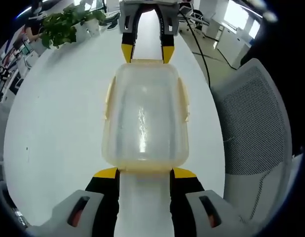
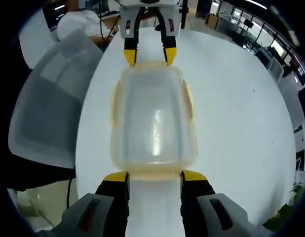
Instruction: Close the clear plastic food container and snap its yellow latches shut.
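A clear plastic food container (image 1: 145, 116) lies on the white table (image 1: 58, 123) with its lid on top. Pale yellow latches (image 1: 183, 101) run along its long sides; I cannot tell whether they are snapped down. My left gripper (image 1: 145, 173) is open, its yellow tips against the container's near short end. My right gripper (image 1: 146, 52) faces it from the far end, open too. In the right gripper view the container (image 2: 153, 118) sits between my right gripper (image 2: 154, 176) and the left gripper (image 2: 149, 54), each with tips at an end.
A grey mesh chair (image 1: 256, 123) stands close to the table edge, seen as well as a chair (image 2: 49, 98) in the right gripper view. A potted plant (image 1: 63, 24) sits on the table. A black cable (image 1: 199, 44) crosses the table's edge. A person (image 2: 78, 22) sits beyond the table.
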### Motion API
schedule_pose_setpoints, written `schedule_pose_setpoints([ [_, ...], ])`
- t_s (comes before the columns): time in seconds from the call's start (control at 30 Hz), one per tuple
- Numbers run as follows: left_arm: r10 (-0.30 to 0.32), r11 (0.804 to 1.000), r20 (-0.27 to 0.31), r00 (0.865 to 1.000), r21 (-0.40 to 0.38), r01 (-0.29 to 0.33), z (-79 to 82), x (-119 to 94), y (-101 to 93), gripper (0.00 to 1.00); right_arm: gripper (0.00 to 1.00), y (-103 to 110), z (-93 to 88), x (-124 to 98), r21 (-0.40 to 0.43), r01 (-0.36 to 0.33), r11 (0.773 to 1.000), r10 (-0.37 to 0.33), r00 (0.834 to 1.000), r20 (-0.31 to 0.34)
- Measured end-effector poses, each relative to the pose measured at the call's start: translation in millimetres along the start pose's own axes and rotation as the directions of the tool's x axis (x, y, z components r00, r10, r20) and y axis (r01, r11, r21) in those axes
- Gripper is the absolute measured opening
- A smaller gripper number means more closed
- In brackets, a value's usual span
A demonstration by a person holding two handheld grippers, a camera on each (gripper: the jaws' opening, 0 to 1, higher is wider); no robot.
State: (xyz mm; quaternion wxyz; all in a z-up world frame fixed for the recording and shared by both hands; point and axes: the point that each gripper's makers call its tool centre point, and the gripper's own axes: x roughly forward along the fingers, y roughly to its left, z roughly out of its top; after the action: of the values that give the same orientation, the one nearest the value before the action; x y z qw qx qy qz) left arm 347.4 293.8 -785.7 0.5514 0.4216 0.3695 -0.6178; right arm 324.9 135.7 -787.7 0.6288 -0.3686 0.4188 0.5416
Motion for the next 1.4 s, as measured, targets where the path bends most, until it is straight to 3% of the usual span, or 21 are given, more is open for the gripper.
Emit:
schedule_pose_setpoints([
  [0.53, 0.012, 0.999, 0.007, 1.0, -0.039, -0.012, -1.1, -0.5, 0.0, 0.4, 0.41, -0.9, -2.9, 1.9, -0.055, 0.017, 0.998, -0.019, 0.999, -0.026],
  [1.0, 0.013, 0.999, 0.023, 1.0, -0.04, -0.012, -2.7, -0.2, -0.3, 0.4, 0.41, -2.7, -2.6, 1.1, -0.041, 0.023, 0.999, -0.024, 0.999, -0.025],
  [1.23, 0.015, 0.999, -0.007, 1.0, -0.043, -0.015, -14.2, -0.4, -2.1, 0.42, 0.41, -2.9, -7.3, -3.6, 0.037, 0.019, 0.999, -0.019, 1.0, 0.002],
  [1.33, 0.021, 0.993, 0.042, 0.999, -0.113, -0.016, -10.6, -4.2, -1.3, 0.42, 0.41, -4.7, -8.0, -9.3, 0.136, 0.022, 0.99, -0.028, 0.999, 0.039],
  [1.4, 0.026, 0.988, 0.041, 0.999, -0.151, -0.02, -11.9, -8.1, -0.4, 0.42, 0.41, -5.1, -8.6, -12.2, 0.202, 0.012, 0.979, -0.025, 0.998, 0.062],
])
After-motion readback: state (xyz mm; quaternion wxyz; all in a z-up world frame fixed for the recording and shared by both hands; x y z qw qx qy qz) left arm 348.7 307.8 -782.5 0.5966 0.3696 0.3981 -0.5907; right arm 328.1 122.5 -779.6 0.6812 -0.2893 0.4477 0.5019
